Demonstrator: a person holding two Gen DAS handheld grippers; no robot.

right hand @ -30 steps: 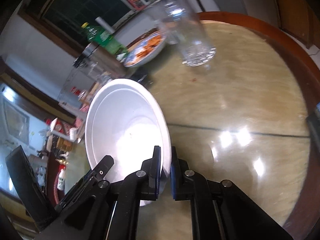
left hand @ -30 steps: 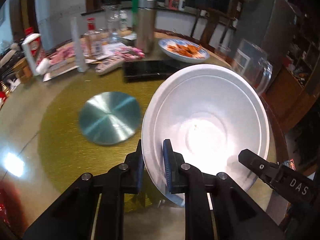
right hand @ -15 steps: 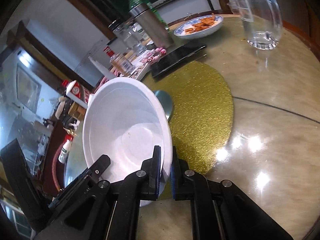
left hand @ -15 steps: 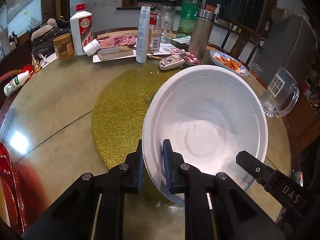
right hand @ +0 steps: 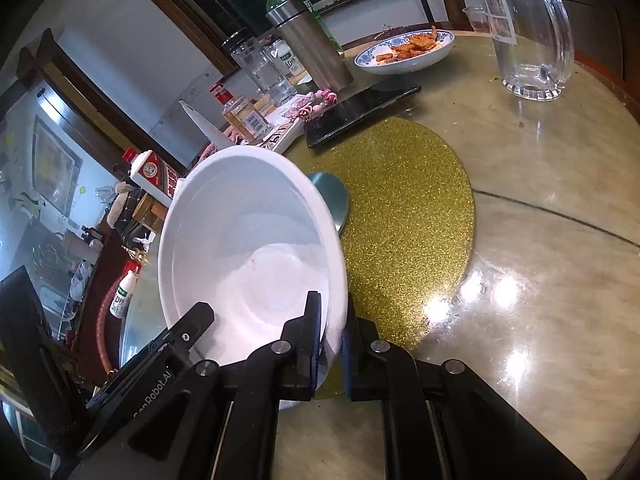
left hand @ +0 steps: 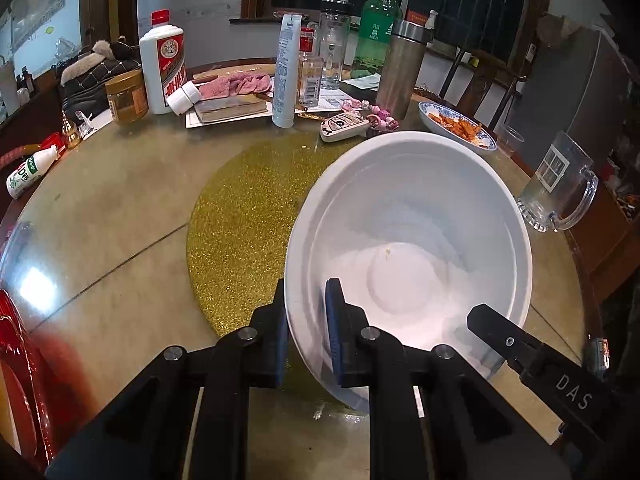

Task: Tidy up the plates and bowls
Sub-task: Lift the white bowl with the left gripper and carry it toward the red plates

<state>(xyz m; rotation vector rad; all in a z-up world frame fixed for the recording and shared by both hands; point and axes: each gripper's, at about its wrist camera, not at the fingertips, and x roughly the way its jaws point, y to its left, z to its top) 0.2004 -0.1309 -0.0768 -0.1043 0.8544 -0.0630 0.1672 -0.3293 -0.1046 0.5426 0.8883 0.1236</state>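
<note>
A large white bowl (left hand: pixel 412 240) is held tilted above the gold glitter mat (left hand: pixel 248 216) on the round table. My left gripper (left hand: pixel 306 320) is shut on the bowl's near left rim. My right gripper (right hand: pixel 331 332) is shut on the opposite rim of the same bowl (right hand: pixel 248 248). Each gripper's tip shows in the other's view. A blue-patterned plate with orange food (left hand: pixel 456 124) sits at the far right of the table, also in the right wrist view (right hand: pixel 404 50).
Bottles, a steel flask (left hand: pixel 400 68), a white tube (left hand: pixel 286 72), a book and a remote (left hand: pixel 344 124) crowd the far side. A glass mug (left hand: pixel 560 188) stands at right. A black tablet (right hand: pixel 360 110) and a metal disc (right hand: pixel 334 200) lie by the mat (right hand: pixel 404 216).
Both grippers have carried the bowl back toward me and leftward over the gold mat. The far clutter of bottles has come into view. Both grips stay unchanged.
</note>
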